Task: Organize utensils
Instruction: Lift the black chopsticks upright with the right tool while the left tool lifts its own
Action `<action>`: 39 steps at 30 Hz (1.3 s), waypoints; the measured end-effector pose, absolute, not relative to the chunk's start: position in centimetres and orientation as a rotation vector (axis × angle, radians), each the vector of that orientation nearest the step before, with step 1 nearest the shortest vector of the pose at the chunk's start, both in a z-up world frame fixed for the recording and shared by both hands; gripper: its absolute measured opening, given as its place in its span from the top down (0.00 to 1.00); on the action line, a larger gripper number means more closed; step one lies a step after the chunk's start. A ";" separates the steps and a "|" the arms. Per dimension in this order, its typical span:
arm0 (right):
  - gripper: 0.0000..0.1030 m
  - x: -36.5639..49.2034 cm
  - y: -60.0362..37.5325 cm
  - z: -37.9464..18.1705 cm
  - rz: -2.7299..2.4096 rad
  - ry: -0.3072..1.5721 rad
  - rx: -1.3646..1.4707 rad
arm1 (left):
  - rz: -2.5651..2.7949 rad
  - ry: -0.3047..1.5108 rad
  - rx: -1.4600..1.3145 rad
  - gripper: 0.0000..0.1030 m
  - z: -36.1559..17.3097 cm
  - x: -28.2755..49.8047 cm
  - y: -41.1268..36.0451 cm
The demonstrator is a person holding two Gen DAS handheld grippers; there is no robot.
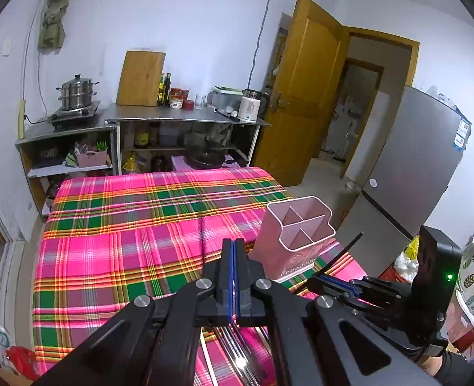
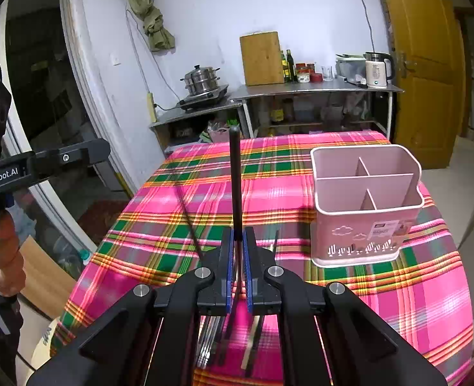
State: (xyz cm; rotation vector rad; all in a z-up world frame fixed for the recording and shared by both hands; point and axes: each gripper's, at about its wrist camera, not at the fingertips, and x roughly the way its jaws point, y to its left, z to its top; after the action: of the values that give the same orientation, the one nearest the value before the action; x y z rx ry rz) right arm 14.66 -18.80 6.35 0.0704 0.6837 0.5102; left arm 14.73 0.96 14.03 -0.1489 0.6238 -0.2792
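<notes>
A pink plastic caddy [image 2: 367, 206] stands upright on the plaid-covered bench [image 2: 301, 167], toward its right side. Thin walls split its open top into four compartments, and all look empty. Its front wall bears raised cloud shapes, a row of cut-out slots near the base and a paper label. A slim black chopstick [image 2: 236, 180] rises nearly upright, pinched low on its length between the blue pads of the right tongs [image 2: 237, 241], left of the caddy and apart from it.
</notes>
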 end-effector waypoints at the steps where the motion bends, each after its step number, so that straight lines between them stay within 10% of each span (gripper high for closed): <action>1: 0.94 14.7 -18.9 6.4 0.509 0.683 0.071 | -0.277 0.625 -0.148 1.00 13.9 14.8 1.0; 19: 0.94 15.1 -19.4 6.8 0.500 0.681 0.076 | -0.270 0.688 -0.204 0.99 10.2 17.0 1.9; 28: 0.94 15.2 -19.4 6.8 0.504 0.677 0.074 | -0.236 0.783 -0.224 0.75 5.8 20.1 2.1; 39: 0.94 16.5 -19.6 6.8 0.514 0.682 0.084 | -0.185 0.905 -0.213 0.74 -1.7 27.2 1.8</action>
State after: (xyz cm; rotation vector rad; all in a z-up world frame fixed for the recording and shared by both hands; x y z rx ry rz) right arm 16.45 -19.62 6.82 0.0841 0.6824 0.5144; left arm 27.25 1.80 -1.66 -0.2133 0.9047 -0.1853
